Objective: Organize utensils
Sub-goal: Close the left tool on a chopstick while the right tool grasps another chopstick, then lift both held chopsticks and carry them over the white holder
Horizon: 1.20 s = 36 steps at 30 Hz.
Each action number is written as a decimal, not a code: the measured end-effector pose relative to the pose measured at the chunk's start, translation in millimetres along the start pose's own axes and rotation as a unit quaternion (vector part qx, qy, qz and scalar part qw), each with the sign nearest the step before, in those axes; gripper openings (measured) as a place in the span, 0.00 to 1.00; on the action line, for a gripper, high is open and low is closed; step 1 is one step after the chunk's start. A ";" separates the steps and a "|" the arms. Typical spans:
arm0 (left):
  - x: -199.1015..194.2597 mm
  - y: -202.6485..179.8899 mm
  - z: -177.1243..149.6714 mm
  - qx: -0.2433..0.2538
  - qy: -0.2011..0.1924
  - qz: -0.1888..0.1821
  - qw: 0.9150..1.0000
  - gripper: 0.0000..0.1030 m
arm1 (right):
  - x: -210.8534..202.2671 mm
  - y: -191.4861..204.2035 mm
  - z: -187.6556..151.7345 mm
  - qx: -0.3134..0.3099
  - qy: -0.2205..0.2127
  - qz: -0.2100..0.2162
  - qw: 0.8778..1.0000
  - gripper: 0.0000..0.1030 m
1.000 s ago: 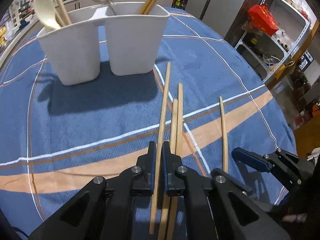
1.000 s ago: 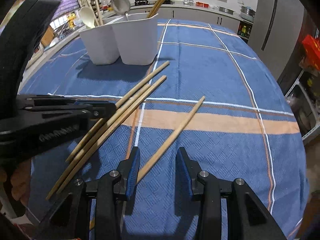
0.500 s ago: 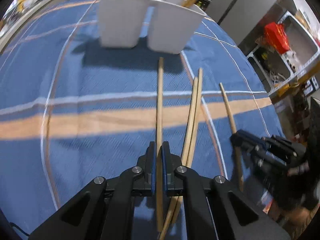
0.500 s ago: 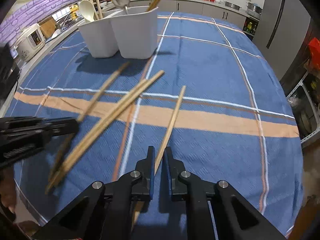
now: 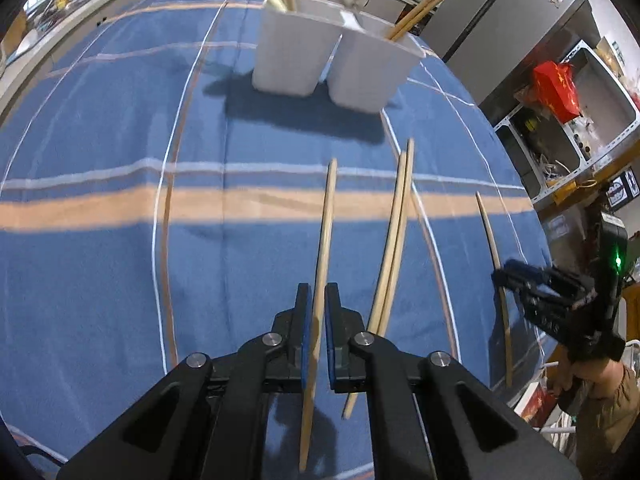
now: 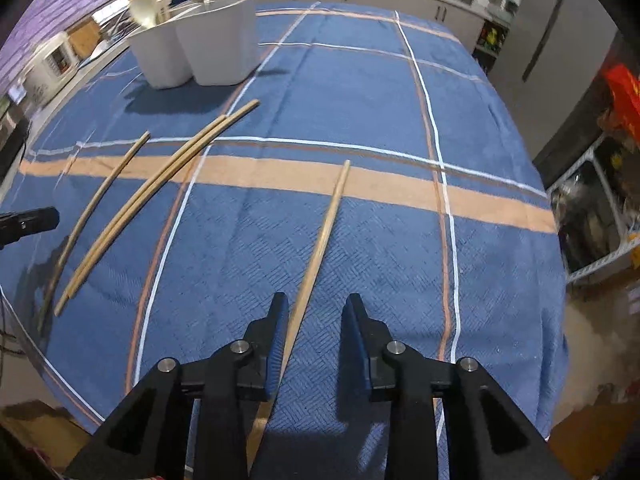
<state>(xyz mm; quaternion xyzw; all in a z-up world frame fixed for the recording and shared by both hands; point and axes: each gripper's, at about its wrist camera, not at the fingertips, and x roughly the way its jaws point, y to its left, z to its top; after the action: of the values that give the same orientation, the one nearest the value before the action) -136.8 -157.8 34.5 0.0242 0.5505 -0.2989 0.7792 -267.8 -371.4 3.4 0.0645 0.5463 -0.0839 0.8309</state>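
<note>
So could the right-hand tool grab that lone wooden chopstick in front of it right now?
Probably yes. The right gripper is open, and the lone wooden chopstick already runs between its fingers on the blue plaid tablecloth; nothing lies over it.

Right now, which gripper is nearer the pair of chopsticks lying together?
Left. The left gripper, shut on one chopstick, sits just beside the pair; the right gripper is farther off, straddling the lone chopstick.
</note>
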 end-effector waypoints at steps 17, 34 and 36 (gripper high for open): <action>44.1 -7.8 44.0 0.074 0.060 0.001 0.995 0.10 | 20.0 -12.9 44.0 0.039 0.114 -0.011 0.993 0.29; 43.1 -17.6 45.6 0.126 0.066 0.006 0.990 0.09 | 27.0 24.8 63.9 0.032 0.082 -0.026 0.996 0.07; 44.5 -22.1 42.0 0.117 0.057 0.007 0.991 0.06 | 23.3 26.6 55.9 0.041 0.065 -0.007 0.997 0.06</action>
<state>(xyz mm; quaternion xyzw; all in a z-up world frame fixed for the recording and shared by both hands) -102.6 -210.9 18.7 0.1362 0.5549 -0.3541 0.7404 -203.0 -358.1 4.4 0.1000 0.5957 -0.1081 0.7896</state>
